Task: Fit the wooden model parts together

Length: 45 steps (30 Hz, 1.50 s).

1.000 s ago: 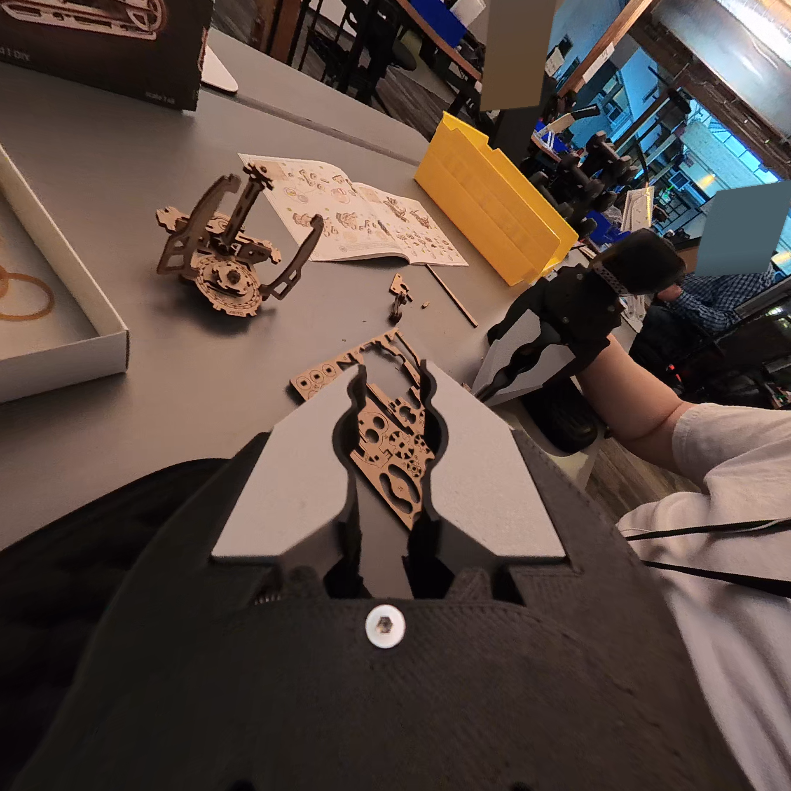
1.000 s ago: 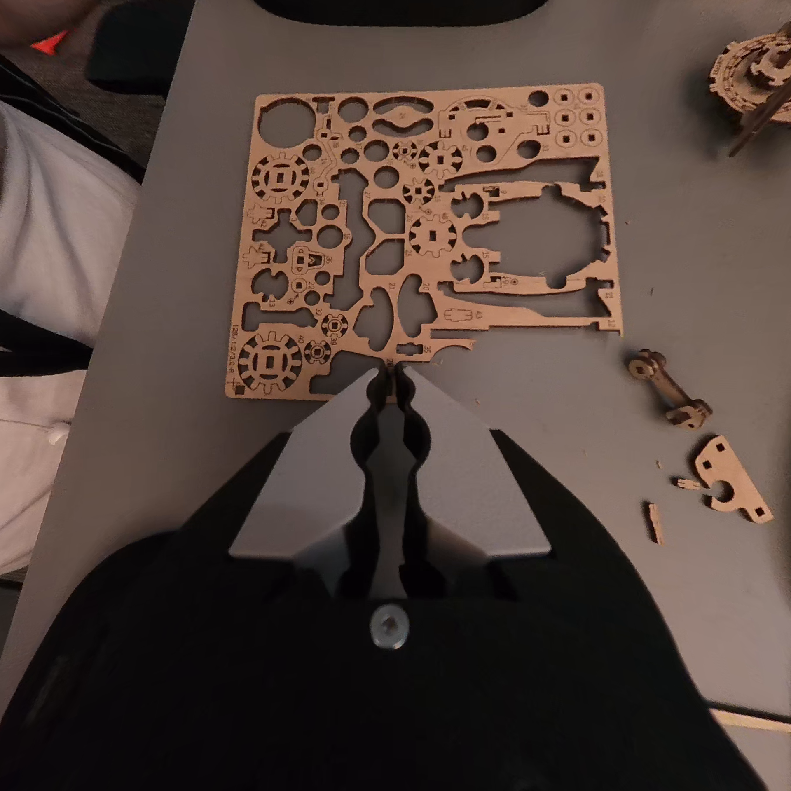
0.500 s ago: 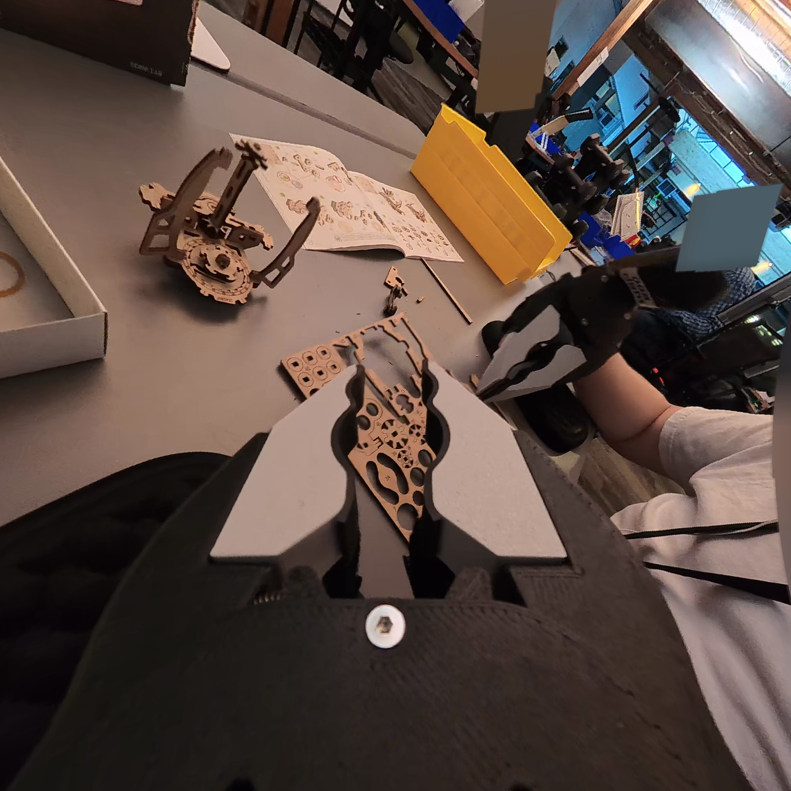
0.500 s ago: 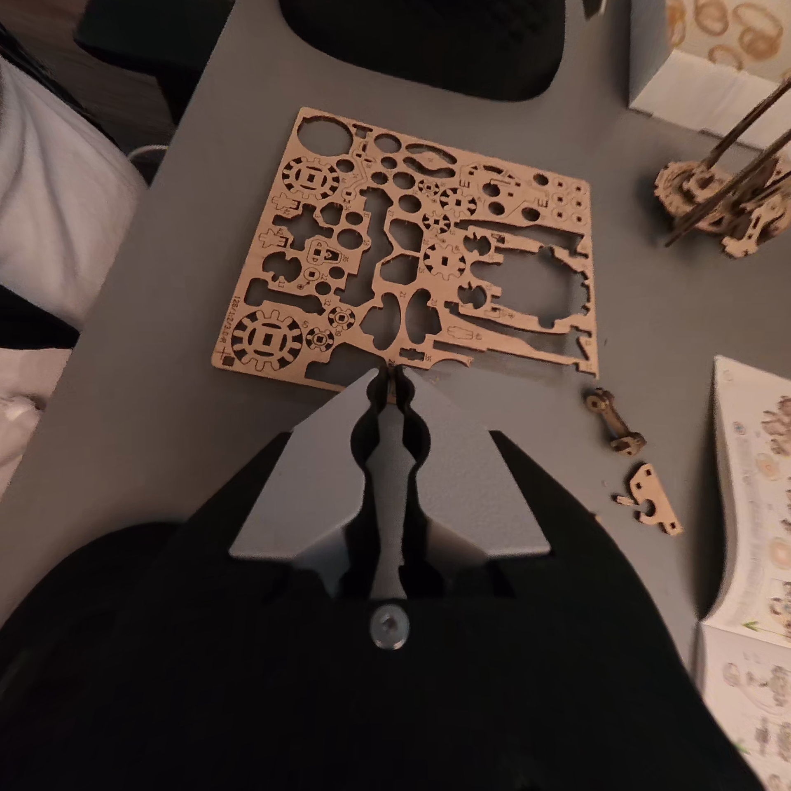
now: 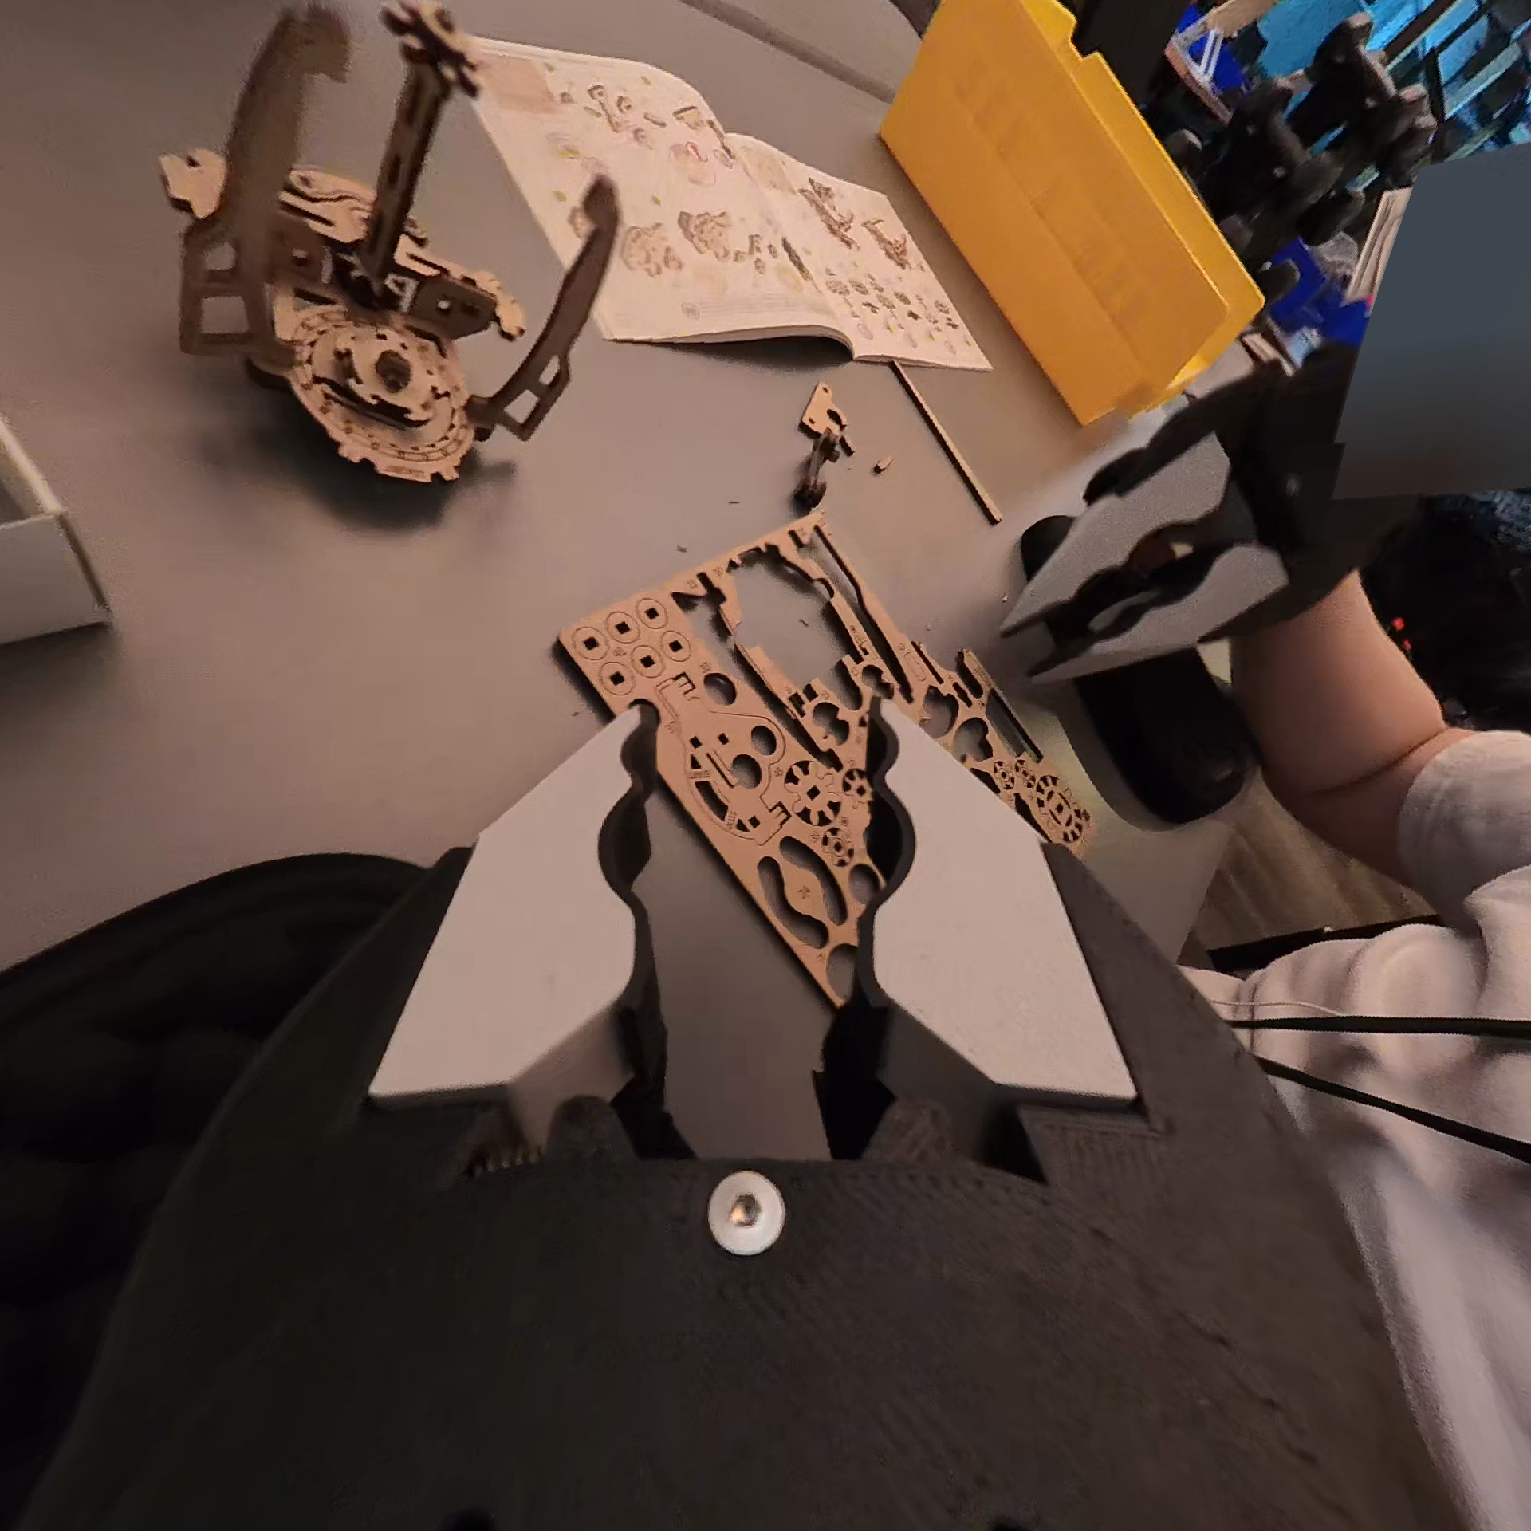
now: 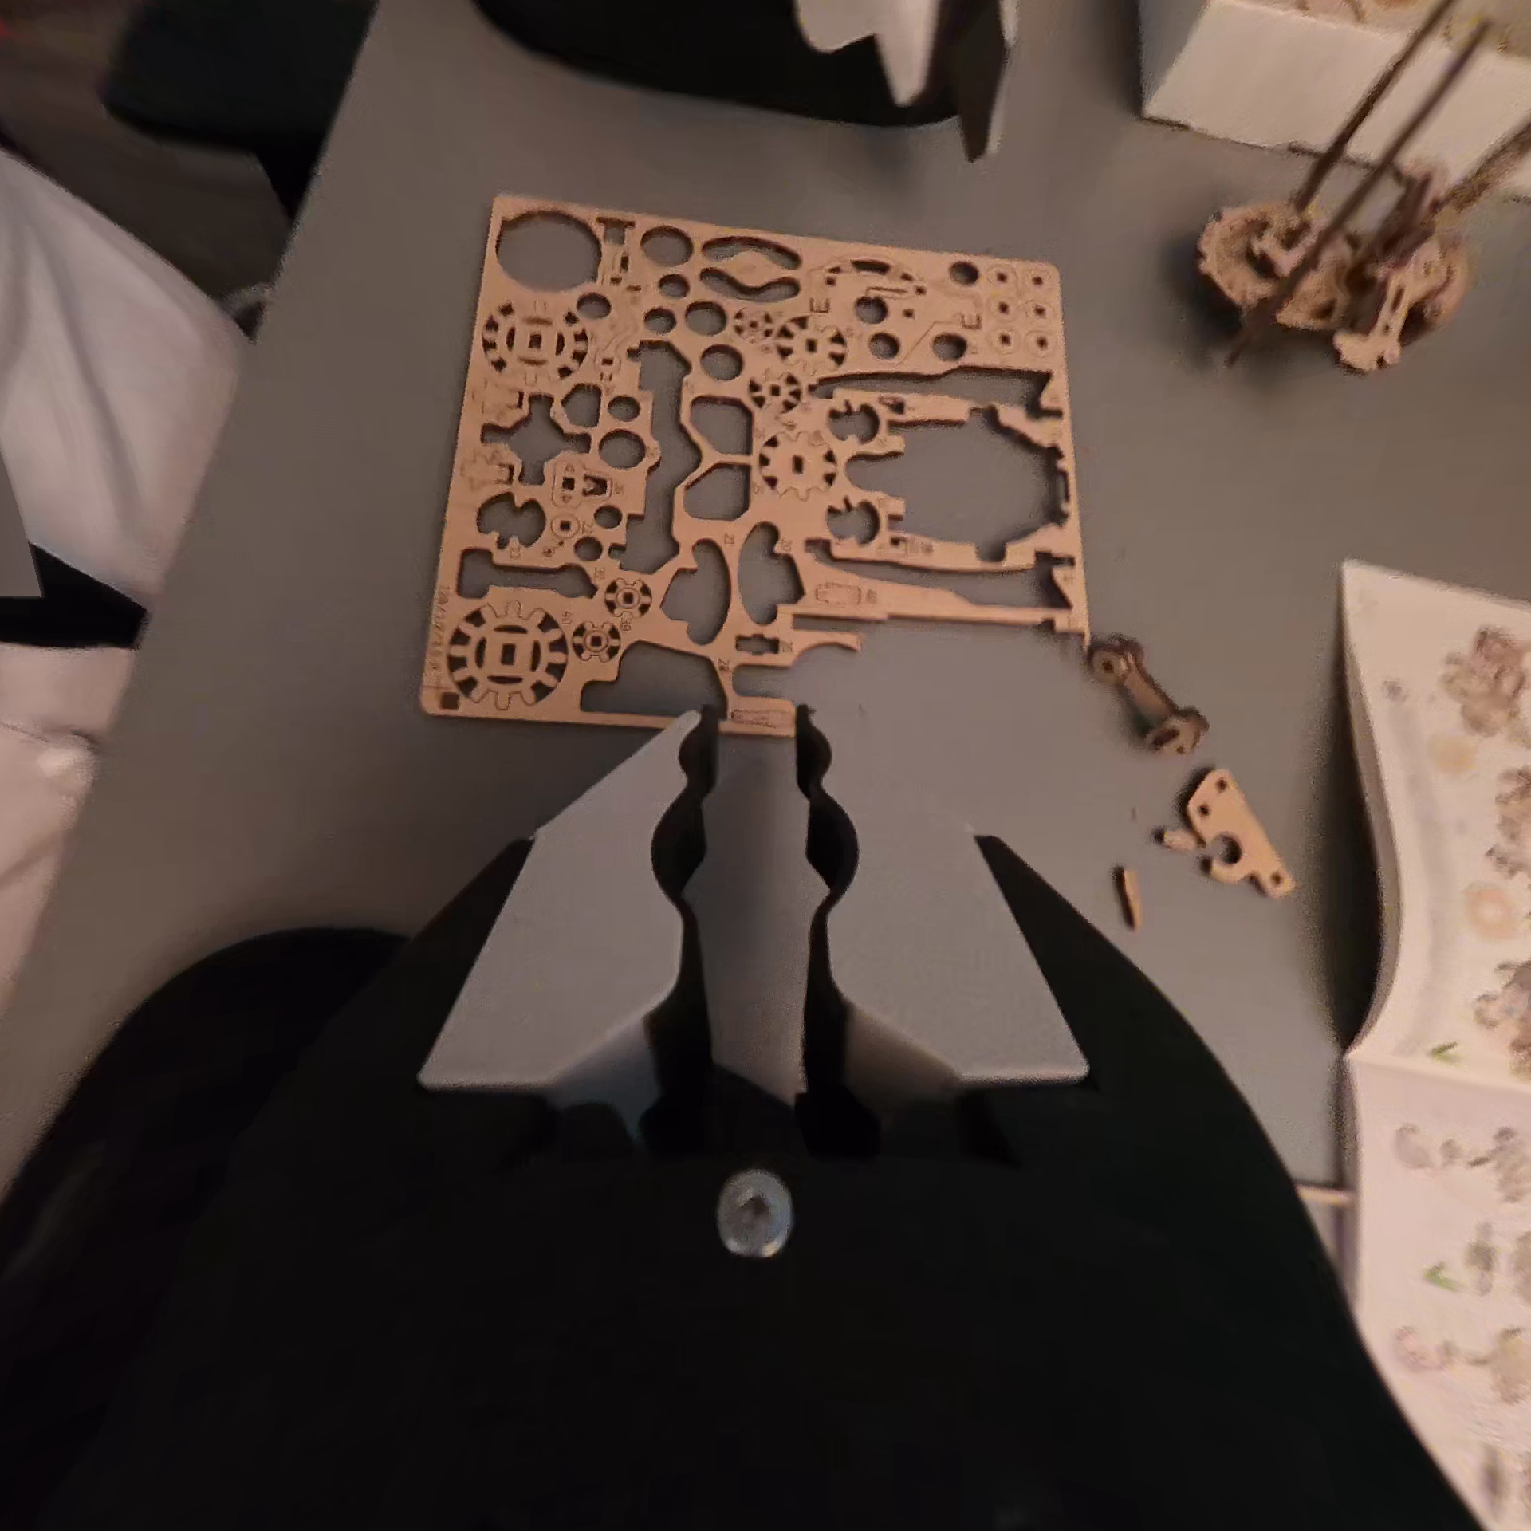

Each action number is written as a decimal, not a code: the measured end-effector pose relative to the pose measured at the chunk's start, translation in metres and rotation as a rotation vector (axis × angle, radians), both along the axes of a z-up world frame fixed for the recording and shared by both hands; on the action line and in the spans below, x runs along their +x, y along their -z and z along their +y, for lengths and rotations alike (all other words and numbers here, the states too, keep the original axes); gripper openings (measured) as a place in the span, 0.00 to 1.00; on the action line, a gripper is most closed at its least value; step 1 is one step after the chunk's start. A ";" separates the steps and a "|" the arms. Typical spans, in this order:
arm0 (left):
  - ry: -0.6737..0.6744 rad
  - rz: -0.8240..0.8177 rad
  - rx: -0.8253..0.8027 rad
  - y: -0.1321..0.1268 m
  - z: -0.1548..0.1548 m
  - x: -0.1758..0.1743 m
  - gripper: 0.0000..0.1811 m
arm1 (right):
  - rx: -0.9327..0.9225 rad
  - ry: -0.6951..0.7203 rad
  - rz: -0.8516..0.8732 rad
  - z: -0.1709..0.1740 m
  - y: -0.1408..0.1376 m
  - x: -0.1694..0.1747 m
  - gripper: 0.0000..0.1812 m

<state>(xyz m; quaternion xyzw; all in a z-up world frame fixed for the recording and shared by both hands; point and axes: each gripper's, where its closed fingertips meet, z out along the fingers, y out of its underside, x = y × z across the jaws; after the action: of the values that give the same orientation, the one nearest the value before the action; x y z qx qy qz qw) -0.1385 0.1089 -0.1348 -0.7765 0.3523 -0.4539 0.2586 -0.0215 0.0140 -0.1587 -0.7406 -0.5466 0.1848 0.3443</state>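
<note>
Overhead, grey table [image 6: 953, 746], yellow bin [image 5: 1069, 207]

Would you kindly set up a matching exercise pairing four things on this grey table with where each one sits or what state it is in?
Things:
1. wooden parts sheet
2. half-built wooden model
3. instruction booklet
4. yellow bin

Descriptions:
A. lies open between the model and the bin
B. stands upright on a round geared base
C. lies flat, with many pieces already punched out
D. sits at the table's far edge, beyond the booklet

Pairs: 1-C, 2-B, 3-A, 4-D
</note>
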 end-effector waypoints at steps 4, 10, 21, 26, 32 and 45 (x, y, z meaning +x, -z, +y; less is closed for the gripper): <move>0.103 0.029 0.084 -0.004 -0.028 0.021 0.28 | -0.173 0.095 0.073 0.002 -0.002 0.016 0.12; 0.178 0.232 0.315 0.018 -0.036 0.035 0.32 | -0.287 0.112 0.074 -0.006 0.007 0.017 0.12; 0.199 0.216 0.218 0.019 -0.051 0.020 0.33 | -0.376 0.123 0.078 -0.012 0.013 0.012 0.15; 0.190 0.227 0.212 0.019 -0.054 0.014 0.34 | -0.348 0.147 0.051 -0.005 0.010 0.033 0.16; 0.197 0.268 0.198 0.025 -0.058 0.010 0.37 | -0.338 0.174 0.119 0.001 -0.006 0.051 0.16; 0.161 0.268 0.201 0.027 -0.063 0.012 0.52 | -0.835 0.256 0.331 -0.018 0.004 0.006 0.13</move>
<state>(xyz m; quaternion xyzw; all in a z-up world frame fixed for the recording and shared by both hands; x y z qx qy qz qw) -0.1263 0.0458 -0.1620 -0.7697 0.4880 -0.3282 0.2485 -0.0151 -0.0037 -0.1623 -0.8378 -0.2672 0.4609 0.1193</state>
